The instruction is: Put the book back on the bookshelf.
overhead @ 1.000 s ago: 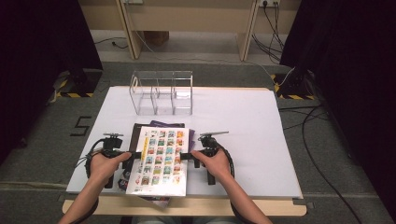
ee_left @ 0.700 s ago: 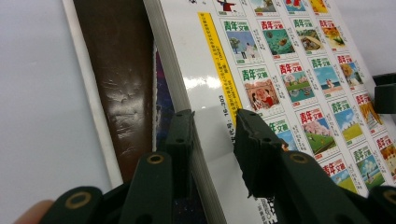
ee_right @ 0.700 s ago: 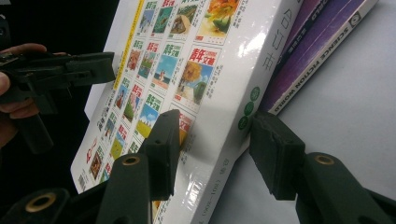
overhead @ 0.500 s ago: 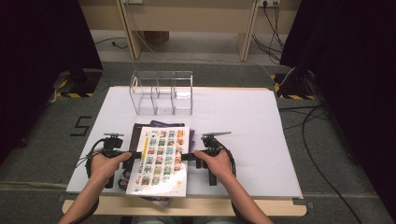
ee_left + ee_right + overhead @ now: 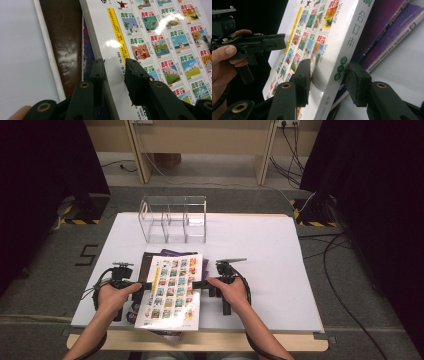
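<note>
Black jaws pinching the thick white book (image 5: 160,37) from both sides. On the page-edge side, clamped by the left gripper (image 5: 113,67): jaws closed to a middling gap around the book's thickness, one pad pressing down on the printed cover just beside the yellow strip (image 5: 117,37), the other tucked against the edge below. On the spine side, gripped by the right gripper (image 5: 325,72): jaws wider apart, just been closing, now with the spine between them, one pad flat on the cover among the small colour pictures, the other against the back edge by the green dots of the spine lettering.

Held in the left hand (image 5: 114,295) and the right hand (image 5: 231,290), forearms coming in from the near edge, with both grippers pointing inward at each other across the book.

Lying near the front middle of the white worktop (image 5: 260,250), with the cover facing up and its near end reaching the worktop's front edge. Resting on other books: a dark brown one (image 5: 65,45) showing at the left side, scuffed on its cover, and purple ones (image 5: 387,22) sticking out past the spine.

Farther back, well apart from the pile, standing upright near the rear edge: a clear plastic organiser (image 5: 172,220) with open-topped compartments side by side.
</note>
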